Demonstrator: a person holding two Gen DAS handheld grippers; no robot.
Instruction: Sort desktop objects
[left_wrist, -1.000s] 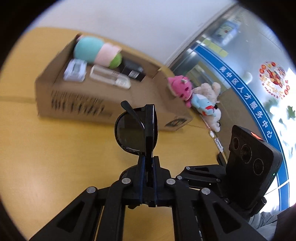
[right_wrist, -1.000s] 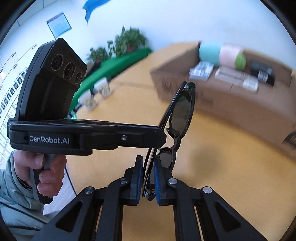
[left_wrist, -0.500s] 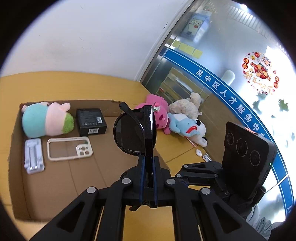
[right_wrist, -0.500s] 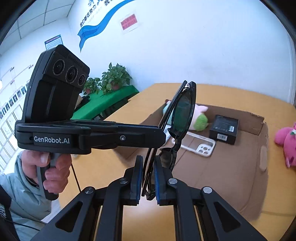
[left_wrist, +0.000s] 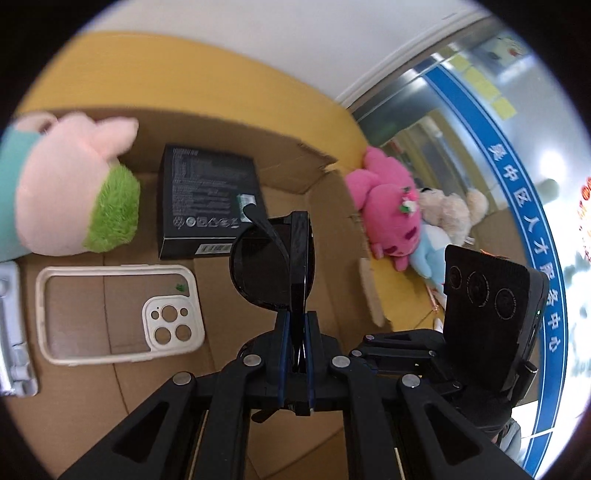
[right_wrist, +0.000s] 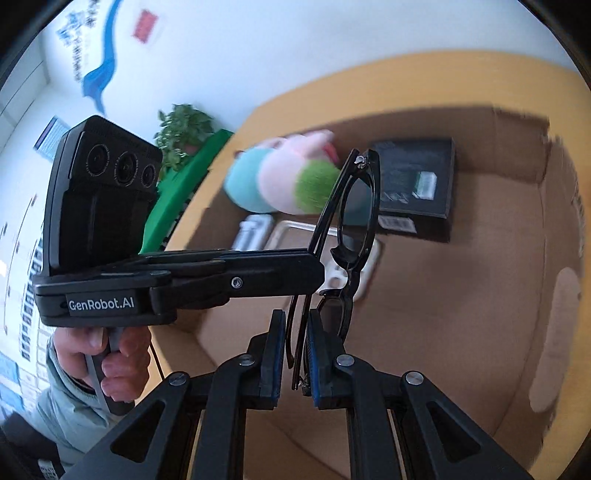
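Note:
Black sunglasses (left_wrist: 275, 264) are held over the open cardboard box (left_wrist: 314, 173). My left gripper (left_wrist: 295, 334) is shut on one end of them. My right gripper (right_wrist: 297, 341) holds the other end (right_wrist: 354, 221), its jaws slightly parted around the folded arm. The left gripper's body (right_wrist: 177, 280) crosses the right wrist view. Inside the box lie a pink, teal and green plush (left_wrist: 74, 195), a black carton (left_wrist: 210, 206), a beige phone case (left_wrist: 118, 314) and a grey clear pack (left_wrist: 14, 332).
Pink (left_wrist: 384, 210), beige (left_wrist: 450, 210) and blue (left_wrist: 428, 251) plush toys lie on the yellow table (left_wrist: 184, 70) right of the box. A glass wall with a blue band (left_wrist: 524, 184) stands beyond. A potted plant (right_wrist: 184, 129) stands far left.
Both grippers have carried the sunglasses forward and down over the box; its contents now look larger and closer. The right gripper's jaws look slightly wider than before.

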